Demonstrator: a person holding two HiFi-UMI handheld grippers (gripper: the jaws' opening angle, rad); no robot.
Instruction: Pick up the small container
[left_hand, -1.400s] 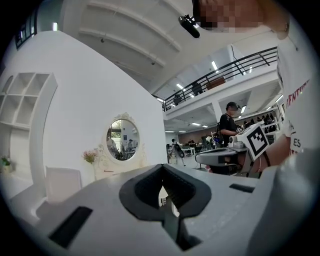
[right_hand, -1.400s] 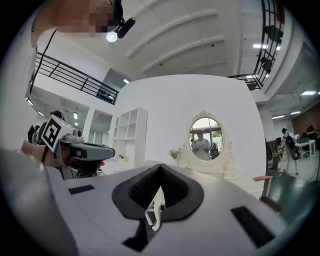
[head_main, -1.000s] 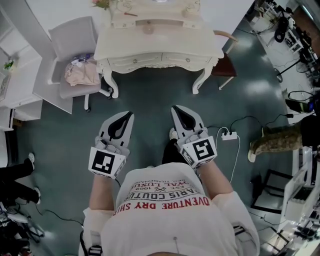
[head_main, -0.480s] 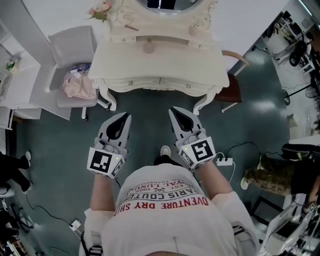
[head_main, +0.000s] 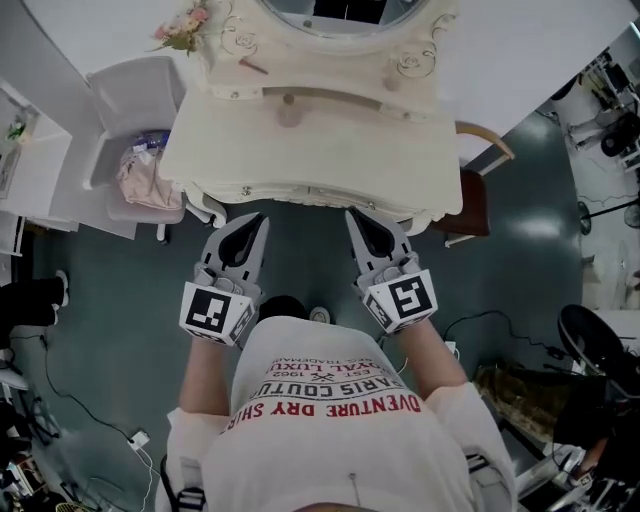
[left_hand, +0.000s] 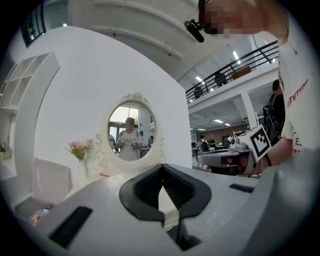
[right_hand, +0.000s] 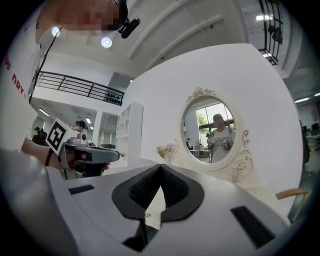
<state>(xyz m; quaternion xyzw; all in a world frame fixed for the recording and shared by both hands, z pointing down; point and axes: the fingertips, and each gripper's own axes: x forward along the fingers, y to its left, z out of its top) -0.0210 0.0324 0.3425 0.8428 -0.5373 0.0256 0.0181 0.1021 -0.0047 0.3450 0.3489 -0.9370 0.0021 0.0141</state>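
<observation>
Currently I have the left gripper (head_main: 256, 220) and right gripper (head_main: 353, 216) empty, jaws clenched tip to tip; cream desk (head_main: 400, 150) just ahead, mirror (head_main: 340, 8) beyond.

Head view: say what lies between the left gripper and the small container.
Only bare dressing table top lies between left gripper and small container, seen in the head view.

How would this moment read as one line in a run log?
stage: pickup not begun | left hand-held gripper: shut, empty | right hand-held gripper: shut, empty | position: both pointing at dressing table
</observation>
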